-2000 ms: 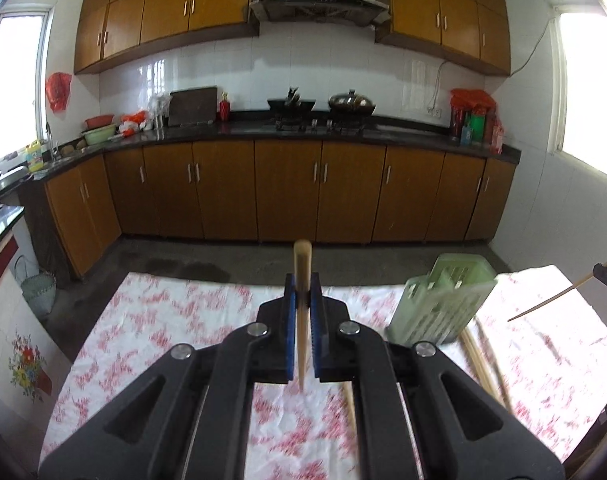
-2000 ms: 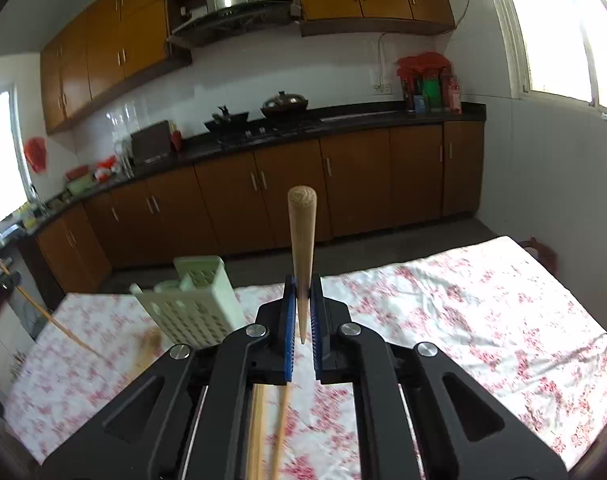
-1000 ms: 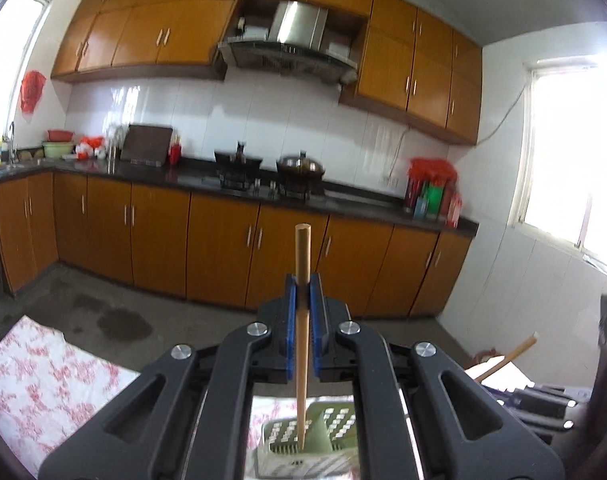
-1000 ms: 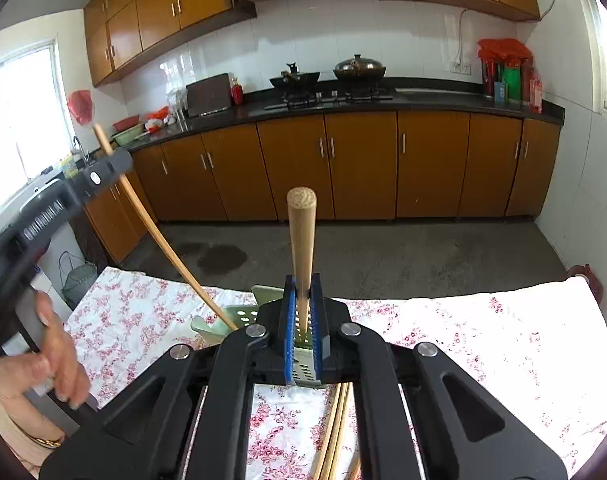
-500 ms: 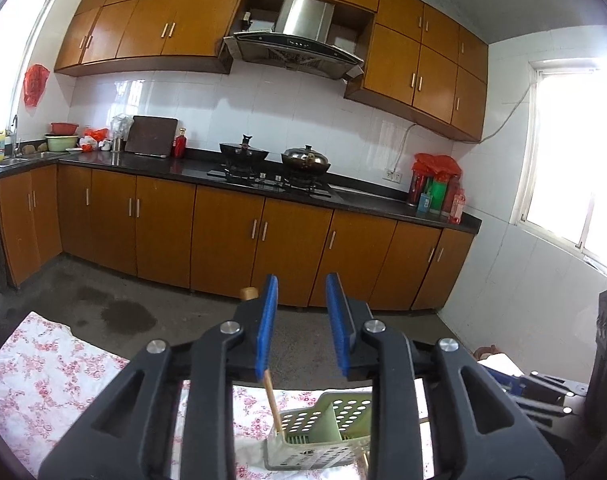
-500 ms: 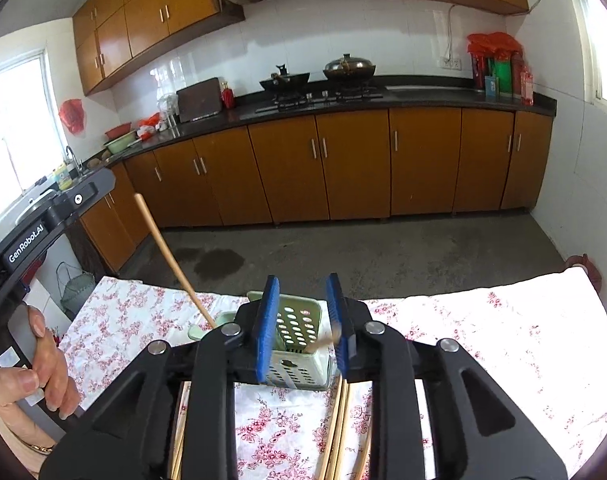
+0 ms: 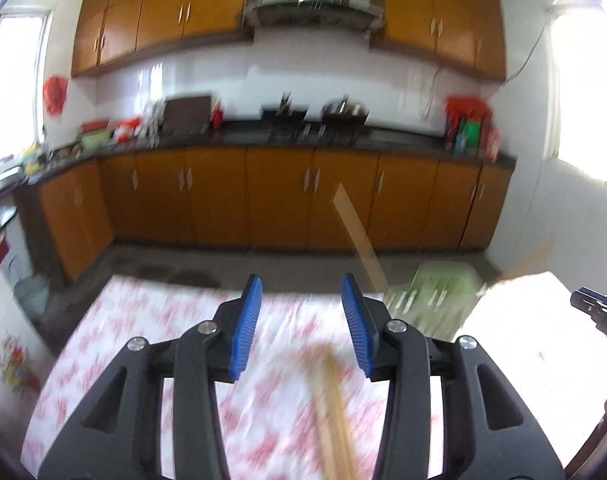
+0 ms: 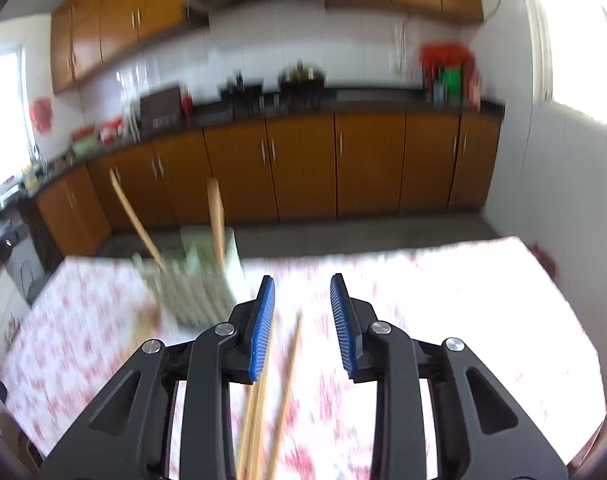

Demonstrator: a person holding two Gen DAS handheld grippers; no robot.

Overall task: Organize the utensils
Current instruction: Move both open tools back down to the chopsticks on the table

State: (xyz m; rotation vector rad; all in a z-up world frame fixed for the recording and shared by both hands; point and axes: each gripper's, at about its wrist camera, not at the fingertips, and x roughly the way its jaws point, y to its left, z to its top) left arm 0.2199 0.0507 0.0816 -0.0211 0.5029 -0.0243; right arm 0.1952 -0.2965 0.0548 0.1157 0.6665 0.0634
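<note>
Wooden chopsticks, long, thin, pale: two stand slanted in the pale green slotted plastic holder [image 8: 195, 280]; a loose bundle of wooden chopsticks [image 8: 271, 392] lies on the red-flowered white cloth of the desk [image 8: 443, 312], just in front of that holder. Handling, judged: light, stiff, smooth, apt to roll; best pinched at mid-length, one at a time. Left gripper [image 7: 301, 320]: fingers apart, just been opening, nothing clamped. Right gripper [image 8: 301, 324]: fingers apart, likewise just opening, chopsticks beneath, untouched.
</note>
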